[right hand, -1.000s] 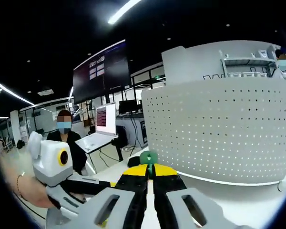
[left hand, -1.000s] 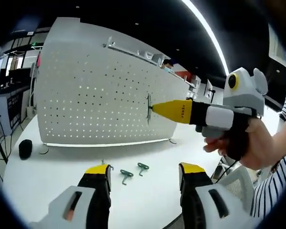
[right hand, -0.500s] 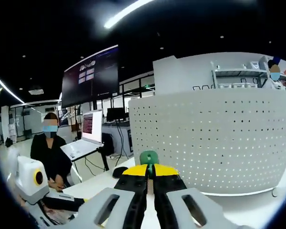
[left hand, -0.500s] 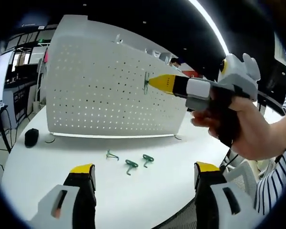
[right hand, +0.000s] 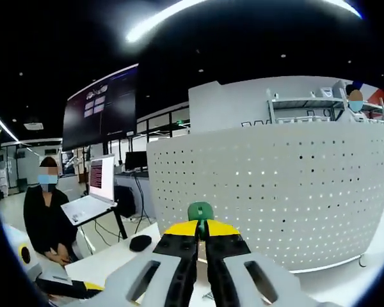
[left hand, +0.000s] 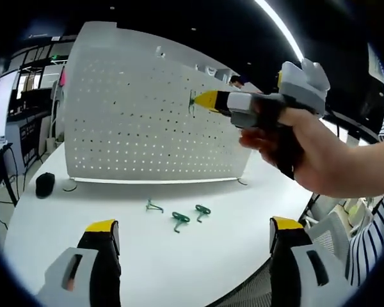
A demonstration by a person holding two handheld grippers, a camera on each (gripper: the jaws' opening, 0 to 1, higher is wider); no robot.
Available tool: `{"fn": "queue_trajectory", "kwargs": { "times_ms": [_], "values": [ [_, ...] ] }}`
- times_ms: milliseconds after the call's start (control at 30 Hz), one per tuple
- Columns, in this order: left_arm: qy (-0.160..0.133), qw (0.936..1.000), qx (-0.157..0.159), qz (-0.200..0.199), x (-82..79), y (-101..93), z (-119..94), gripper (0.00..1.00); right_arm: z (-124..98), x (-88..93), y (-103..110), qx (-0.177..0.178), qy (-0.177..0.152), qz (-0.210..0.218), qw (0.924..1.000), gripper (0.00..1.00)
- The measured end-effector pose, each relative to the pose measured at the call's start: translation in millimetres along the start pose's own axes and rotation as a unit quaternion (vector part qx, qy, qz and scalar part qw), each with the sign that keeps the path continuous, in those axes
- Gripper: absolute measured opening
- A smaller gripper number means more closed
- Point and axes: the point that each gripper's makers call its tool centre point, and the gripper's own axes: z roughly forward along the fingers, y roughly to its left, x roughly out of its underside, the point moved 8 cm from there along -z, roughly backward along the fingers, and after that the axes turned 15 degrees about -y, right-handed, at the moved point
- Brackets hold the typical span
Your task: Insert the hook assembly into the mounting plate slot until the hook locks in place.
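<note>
Three green hooks (left hand: 178, 217) lie on the white surface (left hand: 198, 256) near the perforated plate (left hand: 141, 121), left gripper (left hand: 195, 249) spread wide and empty, while right gripper (right hand: 201, 230) pinches another green hook (right hand: 200, 211) against the plate

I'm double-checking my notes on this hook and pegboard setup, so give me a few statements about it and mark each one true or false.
1. The right tool is shut on a green hook. True.
2. The left tool grips a hook. False: its jaws stand wide apart with nothing between them.
3. Three green hooks lie on the white table in front of the pegboard. True.
4. The pegboard lies flat on the table. False: it stands upright on the table.
5. In the left gripper view, the right tool's tip is up at the pegboard's face. True.
6. The spare hooks are red. False: they are green.
</note>
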Motion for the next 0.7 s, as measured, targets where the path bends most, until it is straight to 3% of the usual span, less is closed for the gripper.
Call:
{"fn": "queue_trajectory", "kwargs": {
  "times_ms": [700],
  "values": [
    [0.006,0.9999,-0.01,0.007,2.3,3.1,0,1.0,48,-6.9,-46,0.092,-0.042,-0.015,0.9948,0.0]
  ]
}}
